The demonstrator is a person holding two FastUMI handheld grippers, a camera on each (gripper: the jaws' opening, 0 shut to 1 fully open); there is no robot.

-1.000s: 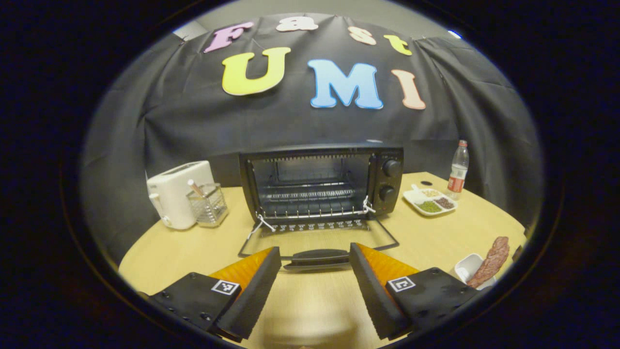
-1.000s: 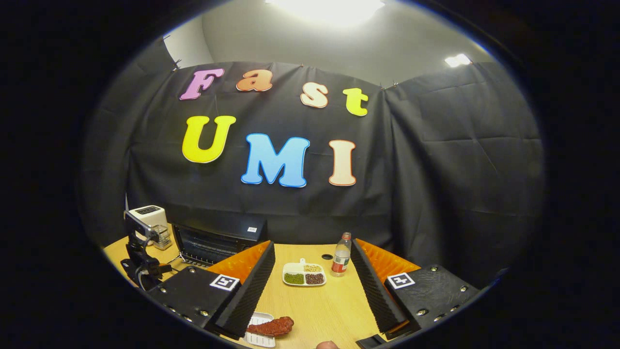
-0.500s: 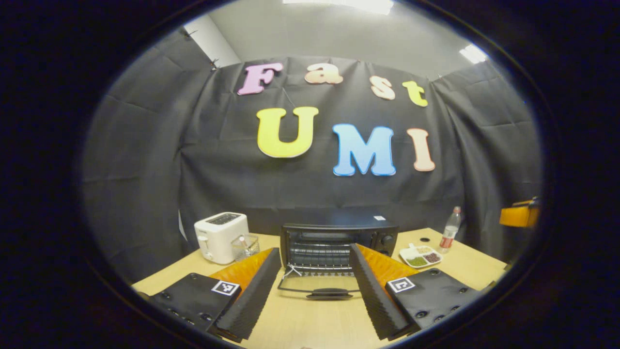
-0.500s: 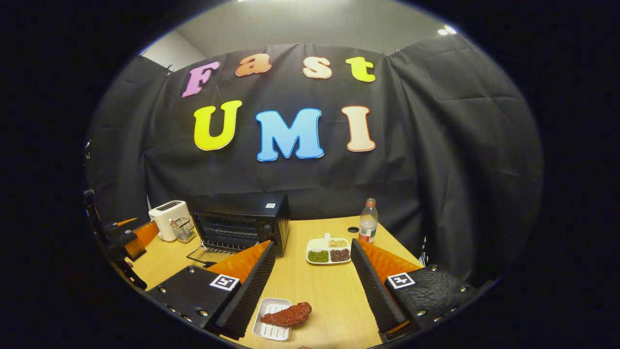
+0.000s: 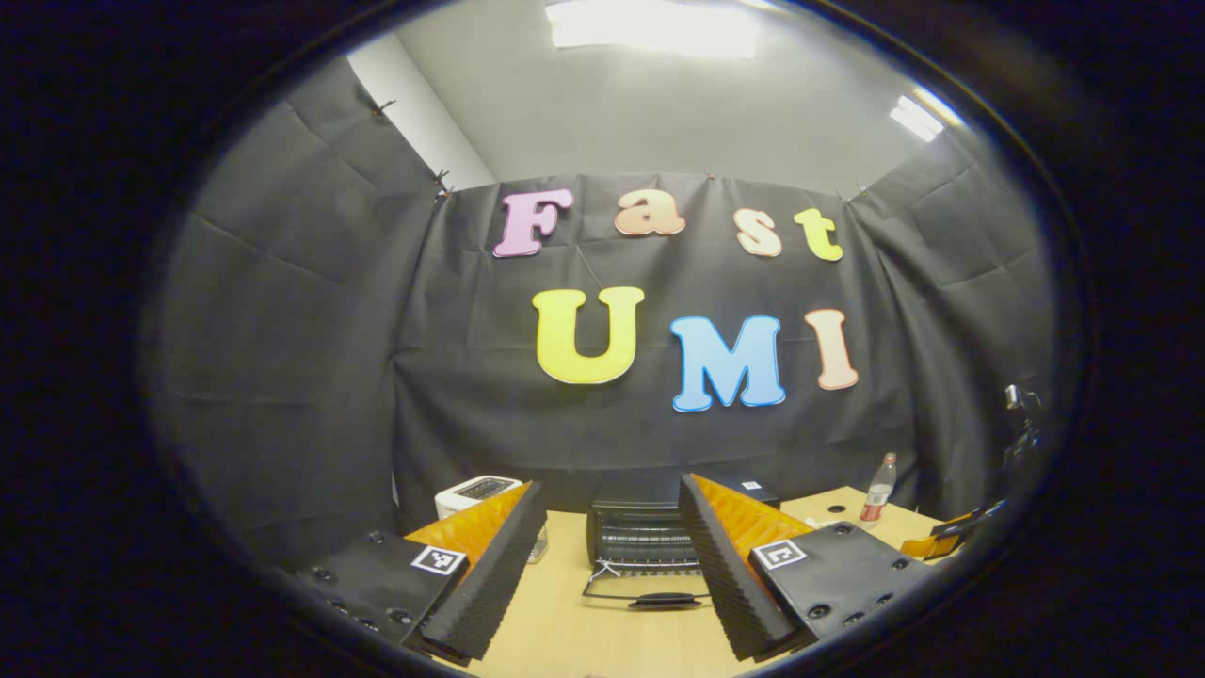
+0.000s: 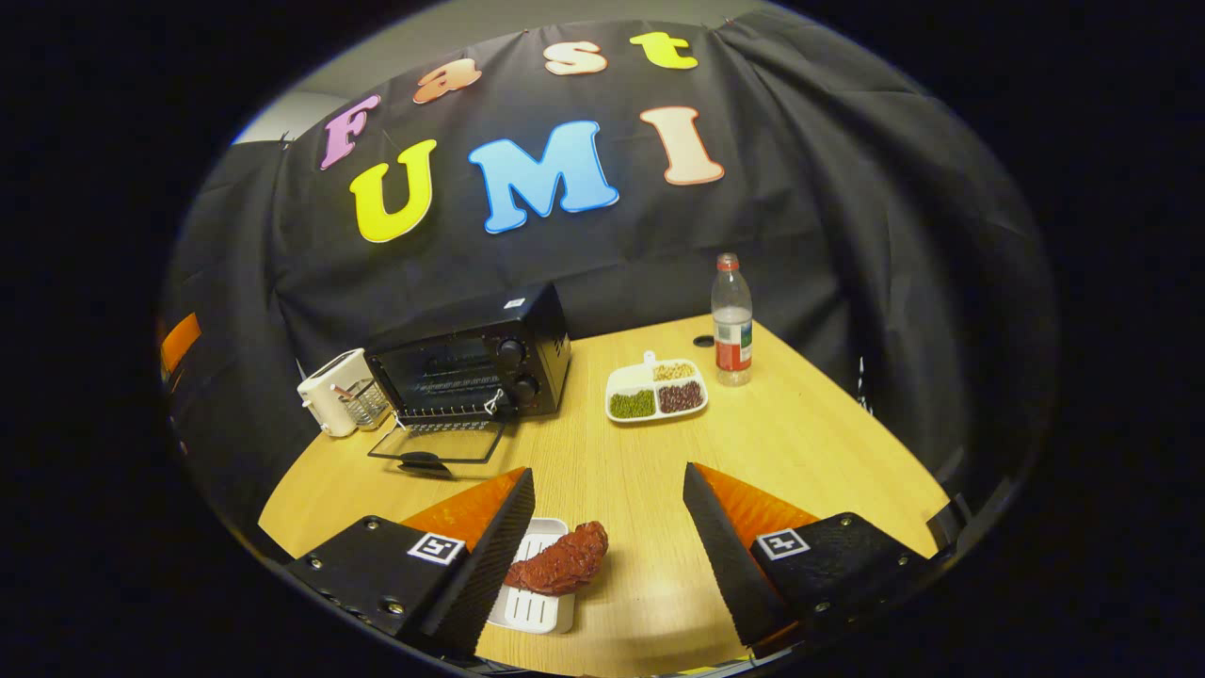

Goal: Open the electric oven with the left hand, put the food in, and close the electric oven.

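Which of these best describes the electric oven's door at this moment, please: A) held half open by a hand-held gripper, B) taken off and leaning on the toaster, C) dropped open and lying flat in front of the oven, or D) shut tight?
C: in the right gripper view the electric oven shows its racks, and its glass door lies flat on the table in front of it, with nothing touching it.

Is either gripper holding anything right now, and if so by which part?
Nothing is held. The left gripper is open, back from the oven. The right gripper is open above the meat on its tray, not touching it.
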